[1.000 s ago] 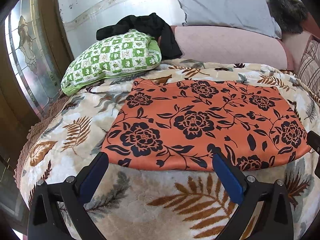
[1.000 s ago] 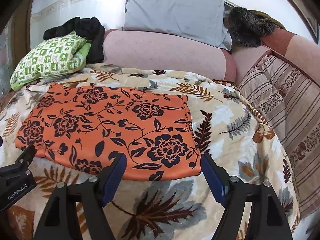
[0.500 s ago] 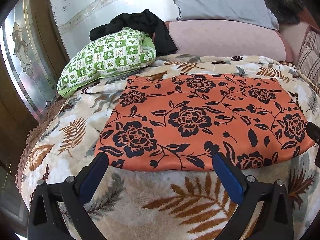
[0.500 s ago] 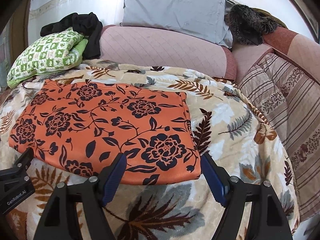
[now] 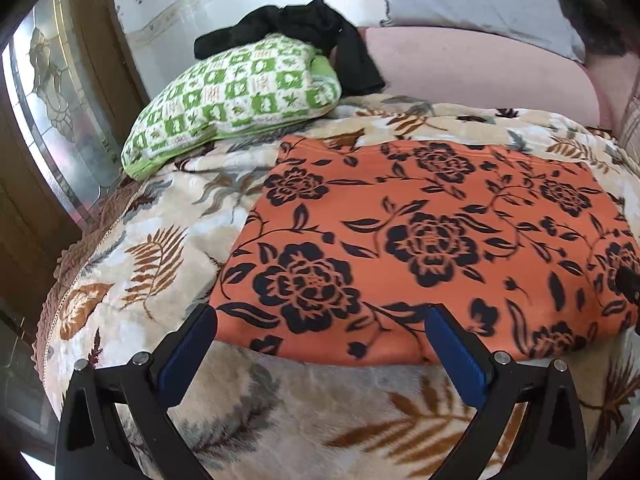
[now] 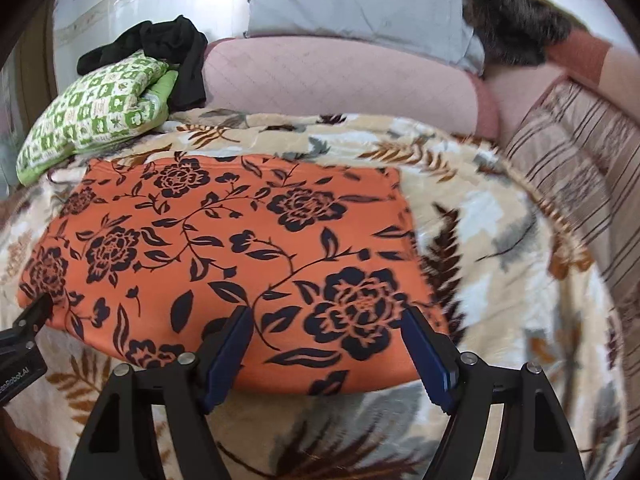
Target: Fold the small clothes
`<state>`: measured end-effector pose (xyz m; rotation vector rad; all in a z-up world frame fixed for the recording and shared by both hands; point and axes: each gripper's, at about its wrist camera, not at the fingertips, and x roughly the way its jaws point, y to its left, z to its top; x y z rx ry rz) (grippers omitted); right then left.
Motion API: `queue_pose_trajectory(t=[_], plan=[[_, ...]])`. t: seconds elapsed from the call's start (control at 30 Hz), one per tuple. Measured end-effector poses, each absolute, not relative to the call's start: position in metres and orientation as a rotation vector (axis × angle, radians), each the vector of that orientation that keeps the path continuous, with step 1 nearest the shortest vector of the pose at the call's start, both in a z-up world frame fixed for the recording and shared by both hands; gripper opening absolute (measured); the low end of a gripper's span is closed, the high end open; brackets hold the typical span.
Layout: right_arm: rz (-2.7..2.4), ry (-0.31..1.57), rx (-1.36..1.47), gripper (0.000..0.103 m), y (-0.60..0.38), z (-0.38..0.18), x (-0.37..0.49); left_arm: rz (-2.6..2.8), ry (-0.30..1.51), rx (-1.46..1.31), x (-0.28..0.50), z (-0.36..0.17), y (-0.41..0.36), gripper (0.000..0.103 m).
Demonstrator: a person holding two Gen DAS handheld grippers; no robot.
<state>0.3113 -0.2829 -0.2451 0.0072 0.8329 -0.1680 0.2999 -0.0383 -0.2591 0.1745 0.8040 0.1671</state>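
An orange cloth with black flowers [image 5: 420,240] lies flat on the leaf-patterned blanket [image 5: 152,248]; it also shows in the right wrist view [image 6: 224,256]. My left gripper [image 5: 320,334] is open and empty, its blue fingertips over the cloth's near left edge. My right gripper [image 6: 326,340] is open and empty, its fingertips over the cloth's near right edge. The left gripper's body shows at the left edge of the right wrist view [image 6: 20,344].
A green checked pillow [image 5: 236,96] with a black garment [image 5: 320,36] on it lies at the back left. A pink bolster [image 6: 340,80] and a grey pillow [image 6: 360,4] line the back. A striped cushion [image 6: 580,168] stands at the right. A glass door [image 5: 52,112] is at the left.
Both grippers have moved forward toward the orange cloth, so its near edge now reaches their fingertips. The cloth itself has not moved.
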Motion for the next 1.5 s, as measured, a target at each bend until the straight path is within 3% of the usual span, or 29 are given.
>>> queue_pose_trajectory(t=[0.17, 0.33, 0.53, 0.87, 1.2, 1.27, 1.33, 1.4, 1.5], plan=[[-0.104, 0.877, 0.154, 0.077, -0.299, -0.263, 0.323, 0.208, 0.851, 0.144, 0.32, -0.272, -0.015, 0.103], [-0.08, 0.903, 0.282, 0.065, -0.321, -0.278, 0.331, 0.201, 0.954, 0.087, 0.338, -0.299, -0.001, 0.103], [-0.038, 0.907, 0.331, 0.065, -0.329, -0.274, 0.328, 0.192, 0.952, 0.05, 0.335, -0.291, 0.004, 0.103], [0.103, 0.852, 0.76, 0.065, -0.386, -0.266, 0.29, 0.141, 0.963, -0.137, 0.304, -0.279, 0.035, 0.103], [0.099, 0.92, 0.8, 0.065, -0.369, -0.287, 0.294, 0.057, 1.039, -0.36, 0.311, -0.299, 0.051, 0.103], [0.137, 0.869, 0.79, 0.065, -0.361, -0.28, 0.297, 0.052, 1.013, -0.41, 0.317, -0.3, 0.054, 0.098], [0.187, 0.826, 0.765, 0.065, -0.35, -0.271, 0.3, 0.044, 0.981, -0.429, 0.324, -0.298, 0.053, 0.083], [0.228, 0.808, 0.742, 0.065, -0.336, -0.266, 0.305, 0.039, 0.956, -0.443, 0.328, -0.299, 0.052, 0.083], [0.266, 0.853, 0.709, 0.06, -0.313, -0.27, 0.318, 0.026, 0.958, -0.487, 0.332, -0.302, 0.053, 0.063]])
